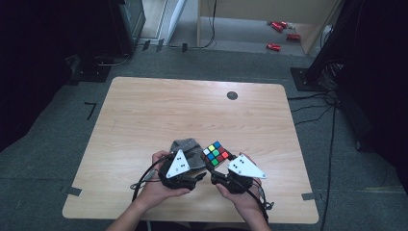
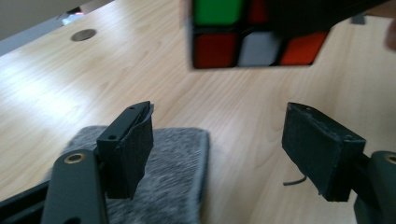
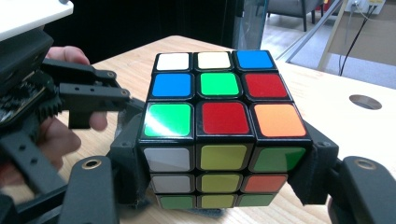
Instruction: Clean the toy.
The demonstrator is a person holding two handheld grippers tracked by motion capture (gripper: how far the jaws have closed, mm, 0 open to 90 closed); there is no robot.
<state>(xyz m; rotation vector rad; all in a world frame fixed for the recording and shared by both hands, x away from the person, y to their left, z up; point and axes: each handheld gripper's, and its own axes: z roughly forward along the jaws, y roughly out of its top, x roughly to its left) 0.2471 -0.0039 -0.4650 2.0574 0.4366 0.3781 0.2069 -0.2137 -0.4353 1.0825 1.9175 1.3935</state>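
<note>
Near the desk's (image 1: 144, 110) front edge, a little right of its middle, the right claw (image 1: 217, 169) is clamped on the colourful puzzle cube (image 1: 215, 153), its pads pressing two opposite sides and holding the cube off the wood. Just left of it the left claw (image 1: 198, 168) stands apart with nothing between its jaws, over a grey felt pad (image 1: 186, 146) lying on the desk. Farther off, toward the back right corner, sits a round dark grommet (image 1: 232, 95).
</note>
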